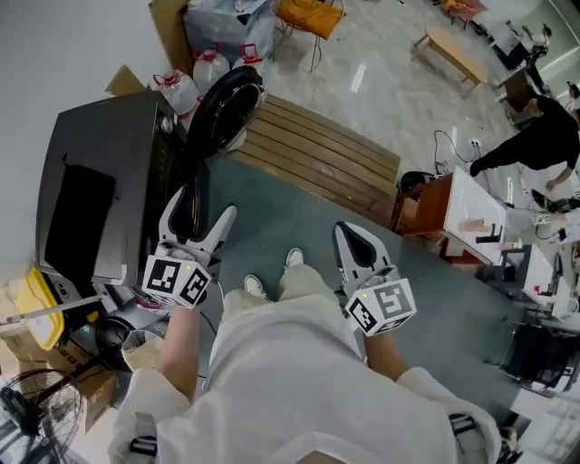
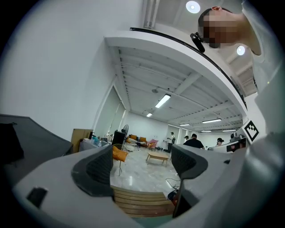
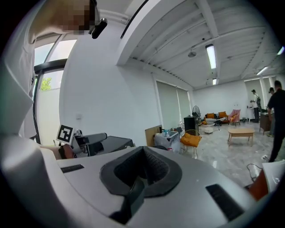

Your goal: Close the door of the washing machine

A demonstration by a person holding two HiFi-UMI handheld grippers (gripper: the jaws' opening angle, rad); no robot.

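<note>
The dark grey washing machine (image 1: pixel 100 181) stands at the left of the head view. Its round black door (image 1: pixel 222 109) is swung open at the machine's far end. My left gripper (image 1: pixel 204 207) is open, held just in front of the machine and short of the door, with nothing between its pads (image 2: pixel 100 171). In the left gripper view (image 2: pixel 142 167) the machine's edge (image 2: pixel 26 142) shows at the left. My right gripper (image 1: pixel 349 237) is shut and empty over the mat, right of the machine. The right gripper view (image 3: pixel 142 171) shows the machine (image 3: pixel 111 143) beyond its jaws.
A slatted wooden platform (image 1: pixel 317 154) lies beyond the grey-green mat (image 1: pixel 299 217). Water jugs (image 1: pixel 195 72) and an orange chair (image 1: pixel 308 14) sit at the back. A red-brown cabinet (image 1: pixel 435 204) and a person (image 1: pixel 544 136) are at the right. A fan (image 1: pixel 23 408) stands near left.
</note>
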